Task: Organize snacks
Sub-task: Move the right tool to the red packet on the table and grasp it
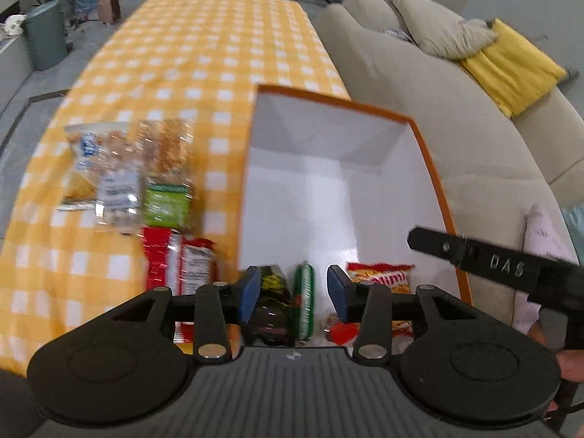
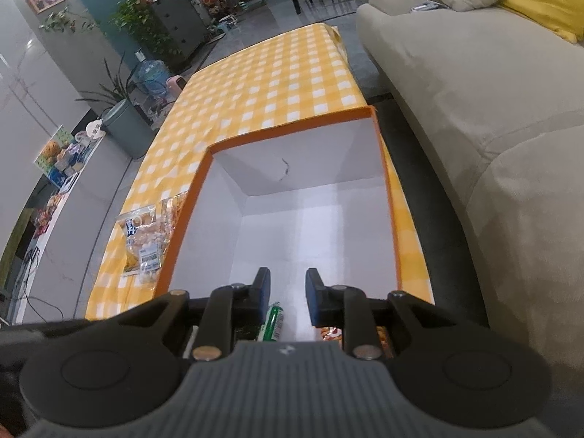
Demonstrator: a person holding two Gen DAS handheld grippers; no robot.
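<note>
The orange-rimmed white cardboard box (image 1: 368, 168) is the landmark: at its near end lie a dark foil packet (image 1: 272, 292), a green-and-white wrapped stick (image 1: 306, 299) and a red-and-yellow crinkled snack bag (image 1: 379, 277), so the sorting looks partly done. Left of the box, on the desk with the yellow-checked cloth (image 1: 204, 54), four packs wait: a clear bag of pale biscuits (image 1: 98, 168), a clear cracker pack with a green label (image 1: 168, 182) and two red wrapped packets (image 1: 179, 266). The left hand-held gripper (image 1: 294, 288) is spread and empty above the box's near end; the right hand-held gripper (image 2: 288, 292) is parted and empty there too. A beige sofa (image 1: 401, 73) flanks the box's right; nothing blocks the packs.
</note>
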